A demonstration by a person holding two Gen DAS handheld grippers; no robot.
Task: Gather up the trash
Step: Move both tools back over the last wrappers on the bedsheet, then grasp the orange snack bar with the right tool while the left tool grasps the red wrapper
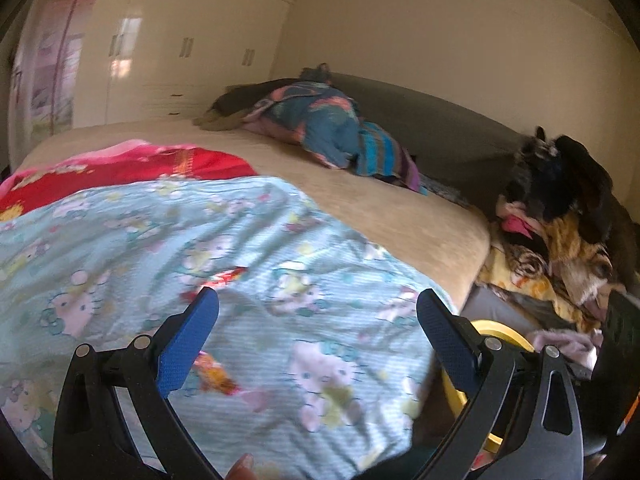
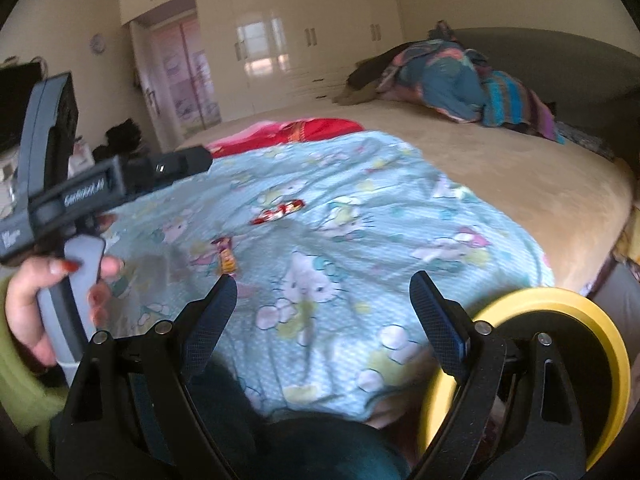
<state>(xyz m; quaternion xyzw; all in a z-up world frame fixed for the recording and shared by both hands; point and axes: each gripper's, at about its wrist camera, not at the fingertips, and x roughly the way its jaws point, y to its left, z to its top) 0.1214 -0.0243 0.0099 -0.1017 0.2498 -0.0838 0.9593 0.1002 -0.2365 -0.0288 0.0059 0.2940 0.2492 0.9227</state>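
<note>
Both grippers hover over the near edge of the bed [image 2: 520, 184] with their jaws wide apart and nothing between them: the left gripper [image 1: 318, 312] and the right gripper [image 2: 322, 296] are empty. The trash lies on the light blue cartoon blanket [image 2: 360, 208] that covers the bed's near end. A red and white wrapper [image 2: 278, 212] sits towards the middle of the blanket, and an orange and yellow wrapper [image 2: 227, 254] lies nearer the front edge, just ahead of the right gripper's left finger.

The likely trouble is the soft cloth. A wrapper lying flat on rumpled fabric gives the pads little to bite on, so closing too low may pinch a fold of blanket along with it — and lifting then drags the blanket and may flick the other wrapper away. The pictures are blurred, which makes aiming harder.

A yellow-rimmed bin [image 2: 592, 320] stands off the bed's near right corner, by the right gripper. Its inside is hidden behind the gripper, so what it holds cannot be told.
</note>
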